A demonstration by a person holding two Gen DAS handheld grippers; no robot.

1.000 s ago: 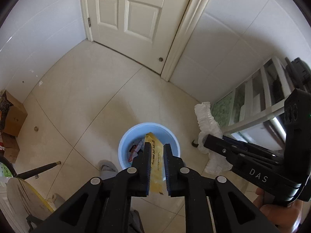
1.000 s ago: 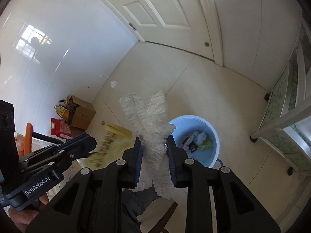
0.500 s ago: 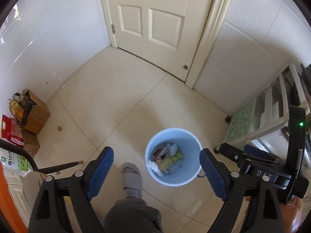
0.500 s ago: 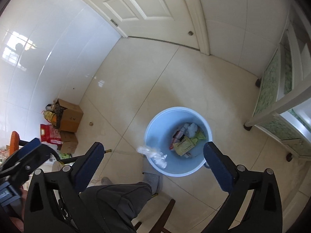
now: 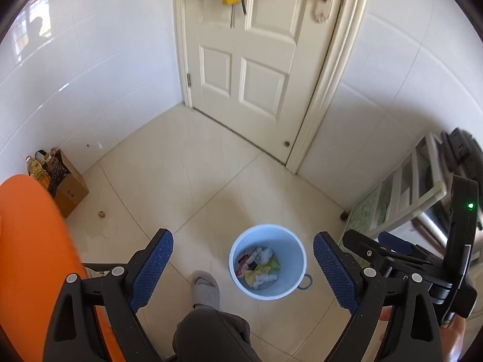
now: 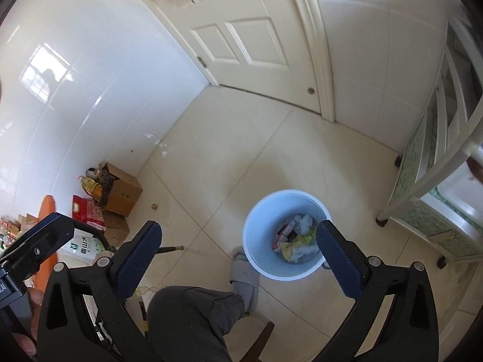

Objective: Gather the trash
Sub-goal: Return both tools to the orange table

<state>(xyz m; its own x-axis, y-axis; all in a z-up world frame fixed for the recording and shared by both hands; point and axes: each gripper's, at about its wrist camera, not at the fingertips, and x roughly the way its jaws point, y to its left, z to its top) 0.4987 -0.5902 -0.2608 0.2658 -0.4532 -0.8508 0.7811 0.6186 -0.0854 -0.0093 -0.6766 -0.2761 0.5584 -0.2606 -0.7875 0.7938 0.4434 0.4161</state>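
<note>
A light blue bin [image 5: 294, 271] [image 6: 256, 241] stands on the tiled floor below both grippers. Inside lies mixed trash [image 5: 259, 264] [image 6: 297, 239]: a yellow wrapper, white crumpled plastic, small colourful packets. My left gripper [image 5: 243, 249] hangs high above the floor, wide open, nothing between its blue pads. My right gripper [image 6: 238, 238] is also wide open and empty, its right finger [image 6: 338, 259] overlapping the bin's rim in the picture. The right gripper's body [image 5: 422, 271] shows at the right edge of the left wrist view.
A person's dark trouser leg [image 6: 193, 316] and grey slipper [image 5: 205, 289] reach toward the bin. An orange chair back [image 5: 33, 256] fills the lower left. A cardboard box [image 6: 122, 193] with bottles and bags sits by the wall. A white door [image 5: 256, 60] is ahead, a shelf unit [image 6: 437, 181] at right.
Both grippers opened and let go: the yellow wrapper and the white frilly plastic dropped into the bin. Both grippers then rose, so the bin looks smaller.
</note>
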